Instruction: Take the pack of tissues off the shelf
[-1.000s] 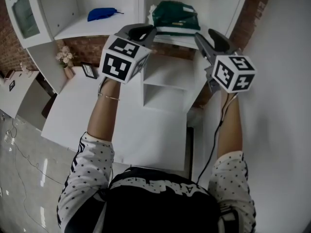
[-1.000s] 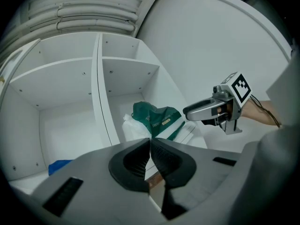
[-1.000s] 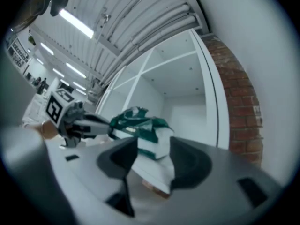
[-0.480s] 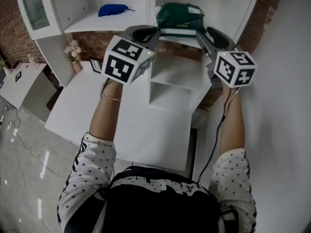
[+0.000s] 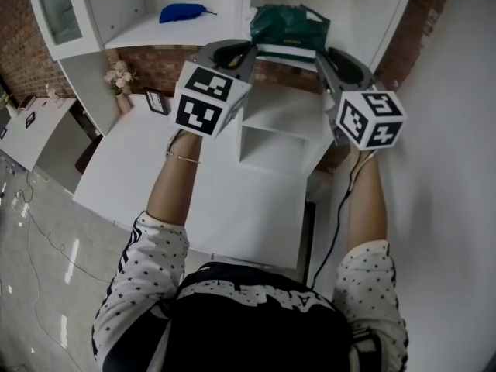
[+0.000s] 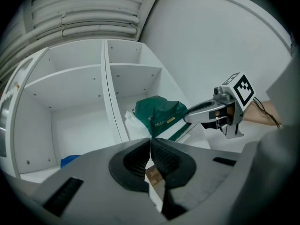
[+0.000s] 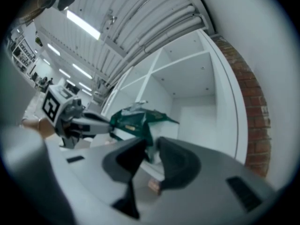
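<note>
The green pack of tissues point(image 5: 291, 28) lies on the white shelf point(image 5: 147, 33), in the right bay, with a white sheet under it. My left gripper point(image 5: 246, 50) is shut and empty, with its tips by the pack's left front edge. In the left gripper view the pack point(image 6: 159, 116) sits just beyond the touching jaws point(image 6: 150, 142). My right gripper point(image 5: 322, 53) is at the pack's right front corner, and its jaws are closing. In the right gripper view a corner of the pack point(image 7: 140, 121) hangs in the gap between the jaws point(image 7: 151, 142), and the pads do not visibly press it.
A blue cloth-like thing point(image 5: 184, 11) lies in the left bay. Below stands a white table point(image 5: 155, 177) with a small open cube shelf point(image 5: 271, 142), a flower vase point(image 5: 120, 80) and a picture frame point(image 5: 157, 99). A brick wall runs behind, a white wall on the right.
Both grippers have come closer to the green pack. The right gripper's jaws have narrowed around the pack's corner. The left gripper stays shut.
</note>
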Available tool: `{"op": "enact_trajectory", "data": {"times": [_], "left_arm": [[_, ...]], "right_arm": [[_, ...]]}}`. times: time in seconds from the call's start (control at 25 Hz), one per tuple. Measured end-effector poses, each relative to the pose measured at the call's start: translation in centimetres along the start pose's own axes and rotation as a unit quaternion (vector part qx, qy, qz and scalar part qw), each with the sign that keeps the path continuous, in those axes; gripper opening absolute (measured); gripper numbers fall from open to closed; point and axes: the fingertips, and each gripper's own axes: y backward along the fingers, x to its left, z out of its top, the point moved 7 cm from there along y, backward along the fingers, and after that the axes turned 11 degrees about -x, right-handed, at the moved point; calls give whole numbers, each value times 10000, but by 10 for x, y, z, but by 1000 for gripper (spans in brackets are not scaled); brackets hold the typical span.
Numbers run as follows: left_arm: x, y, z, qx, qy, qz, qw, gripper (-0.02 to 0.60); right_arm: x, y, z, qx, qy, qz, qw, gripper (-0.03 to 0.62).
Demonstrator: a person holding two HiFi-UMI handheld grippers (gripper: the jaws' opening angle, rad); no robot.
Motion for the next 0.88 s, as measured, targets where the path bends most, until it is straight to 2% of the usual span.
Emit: {"op": "enact_trajectory", "data": {"times": [0.32, 0.88], "left_arm": [[-31, 21, -7, -306, -147, 163, 9993, 40], [-31, 29, 1, -510, -158, 113, 9985, 38]], "right_arm": [[20, 39, -6, -297, 474, -216, 9982, 97], [38, 49, 5, -344, 728, -534, 9953, 87]]}}
